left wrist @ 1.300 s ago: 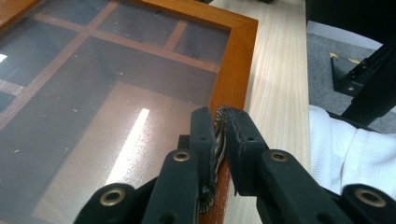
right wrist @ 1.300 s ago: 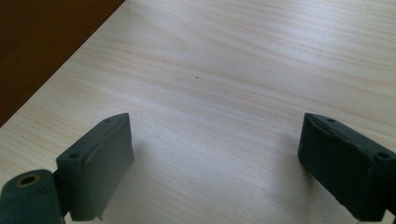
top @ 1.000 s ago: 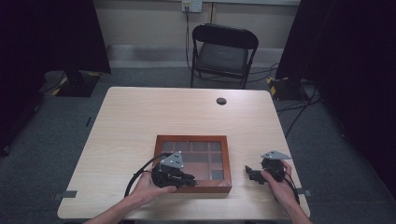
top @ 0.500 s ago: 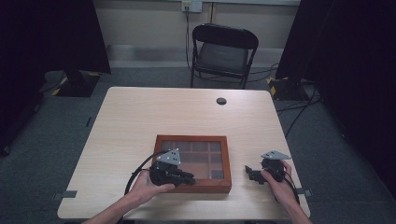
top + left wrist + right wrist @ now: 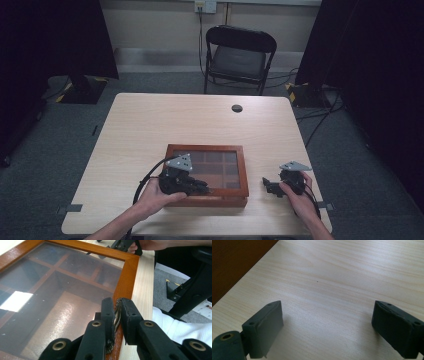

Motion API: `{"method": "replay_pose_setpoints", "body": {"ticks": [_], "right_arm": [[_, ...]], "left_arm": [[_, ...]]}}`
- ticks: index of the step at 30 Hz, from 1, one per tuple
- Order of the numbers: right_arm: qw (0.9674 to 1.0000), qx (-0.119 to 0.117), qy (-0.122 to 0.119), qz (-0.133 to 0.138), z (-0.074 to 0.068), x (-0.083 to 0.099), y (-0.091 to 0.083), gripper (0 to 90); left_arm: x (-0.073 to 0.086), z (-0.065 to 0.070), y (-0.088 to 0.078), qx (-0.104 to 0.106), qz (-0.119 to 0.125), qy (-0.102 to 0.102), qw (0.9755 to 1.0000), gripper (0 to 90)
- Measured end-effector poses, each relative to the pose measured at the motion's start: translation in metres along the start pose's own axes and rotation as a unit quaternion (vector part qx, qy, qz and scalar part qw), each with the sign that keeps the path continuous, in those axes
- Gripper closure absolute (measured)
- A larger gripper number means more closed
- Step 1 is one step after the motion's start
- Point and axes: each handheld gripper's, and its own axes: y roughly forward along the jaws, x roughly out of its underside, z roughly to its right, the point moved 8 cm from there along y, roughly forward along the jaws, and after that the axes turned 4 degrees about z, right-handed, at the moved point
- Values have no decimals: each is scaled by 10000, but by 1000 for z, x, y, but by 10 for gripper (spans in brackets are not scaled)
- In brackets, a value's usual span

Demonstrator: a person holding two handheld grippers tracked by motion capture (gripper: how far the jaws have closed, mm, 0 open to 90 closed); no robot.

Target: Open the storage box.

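A: Item one, the wooden box with a glass lid. Where are you keeping it?

B: It is sitting on the table near the front edge, a little right of the middle. Through the glass, wooden dividers are showing.

A: Item two, your left gripper.

B: You are holding it over the box's front left part. In the left gripper view its jaws are pinching a small metal clasp on the lid's front rim, nearly closed on it.

A: Item three, your right gripper.

B: You are resting it on the table toward the front right corner, just beside the box and apart from it. Its jaws are standing wide open over bare wood, gripping nothing.

A: Item four, surroundings.

B: A black folding chair is standing beyond the far edge, and a dark round grommet is lying near that edge.
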Motion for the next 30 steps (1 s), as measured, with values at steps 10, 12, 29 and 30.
{"method": "replay_pose_setpoints", "body": {"ticks": [10, 12, 29, 30], "right_arm": [[10000, -1, -4, 2, 0, 0, 0, 95], [10000, -2, -4, 1, 0, 0, 0, 95], [10000, -10, -9, 5, 0, 0, 0, 93], [10000, -10, -9, 4, 0, 0, 0, 93]], "left_arm": [[-5, 0, -3, 10, -72, -100, 9999, 809], [-7, -1, -6, 46, -76, -79, 9999, 810], [-17, -2, -11, 57, -102, -177, 9998, 809], [-19, -3, -12, 61, -88, -190, 9998, 809]]}}
